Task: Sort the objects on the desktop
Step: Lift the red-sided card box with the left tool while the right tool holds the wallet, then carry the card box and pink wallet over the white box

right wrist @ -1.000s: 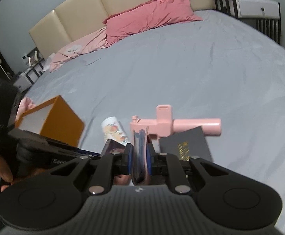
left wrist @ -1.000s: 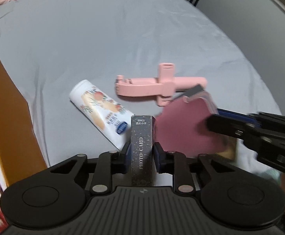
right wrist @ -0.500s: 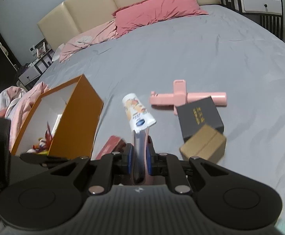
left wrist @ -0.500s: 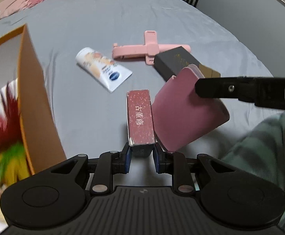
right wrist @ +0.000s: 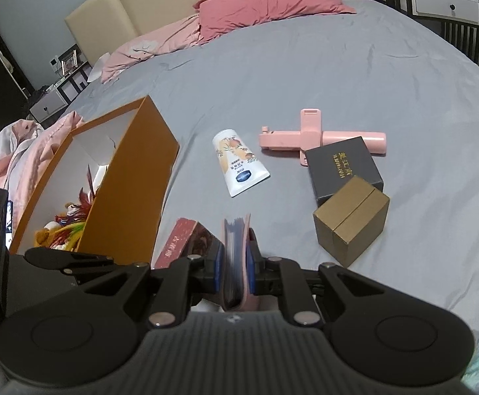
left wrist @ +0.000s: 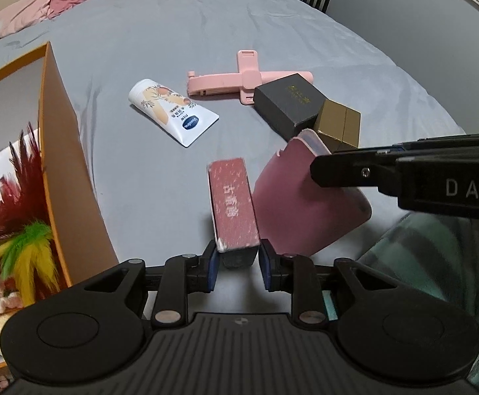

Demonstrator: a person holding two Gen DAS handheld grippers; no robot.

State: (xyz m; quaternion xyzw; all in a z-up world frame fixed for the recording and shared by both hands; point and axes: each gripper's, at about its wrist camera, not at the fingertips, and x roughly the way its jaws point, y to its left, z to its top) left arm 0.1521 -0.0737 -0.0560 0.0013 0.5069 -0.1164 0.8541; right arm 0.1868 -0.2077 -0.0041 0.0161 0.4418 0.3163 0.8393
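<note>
Red card box (left wrist: 234, 205), stiff and light, sits between the left tool (left wrist: 238, 263)'s opening pads beside the orange box (left wrist: 71, 177); grip its narrow sides. Right tool (right wrist: 234, 263) clamps the pink card holder (right wrist: 236, 256).

A home bedroom. Ahead of the right tongs (right wrist: 234, 263) spreads a bed (right wrist: 305, 75) under a grey sheet, with a pink pillow (right wrist: 272, 3) and a padded cream headboard (right wrist: 173, 0) at its far end. A white-drawered nightstand (right wrist: 447, 6) stands far right, and another (right wrist: 46, 107) far left with a framed photo (right wrist: 69, 62).
</note>
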